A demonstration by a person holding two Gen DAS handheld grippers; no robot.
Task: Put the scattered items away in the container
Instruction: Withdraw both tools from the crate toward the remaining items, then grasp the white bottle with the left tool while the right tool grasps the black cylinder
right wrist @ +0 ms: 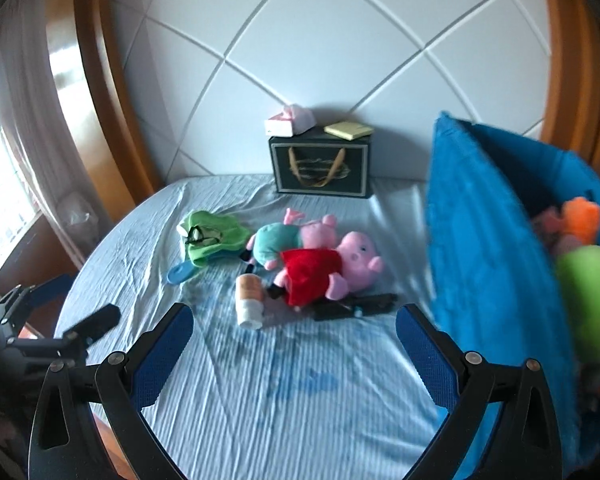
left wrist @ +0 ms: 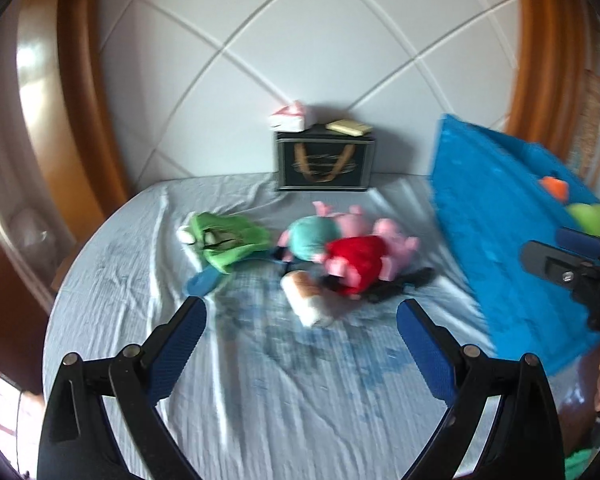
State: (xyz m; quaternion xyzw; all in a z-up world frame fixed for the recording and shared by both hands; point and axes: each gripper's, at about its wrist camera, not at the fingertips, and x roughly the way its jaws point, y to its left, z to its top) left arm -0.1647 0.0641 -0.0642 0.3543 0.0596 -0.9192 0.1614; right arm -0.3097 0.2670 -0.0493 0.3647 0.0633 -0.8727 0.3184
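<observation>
Both grippers, left and right, spread empty; next: reach ahead for red-dressed pig plush, then blue bin.

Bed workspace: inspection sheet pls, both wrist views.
Surface: bed sheet, pale blue, wrinkled, darker blotches.
Job's things: red-dress pig plush, teal-shirt pig plush, green plush, bottle lying flat, dark object; blue bin at right already holds toys.
Clutter: gift bag with tissue box and yellow pad on top.
Grippers: left claw and right claw open, empty.
Cables: nothing seen.
Surroundings: quilted headboard, curtain.
</observation>
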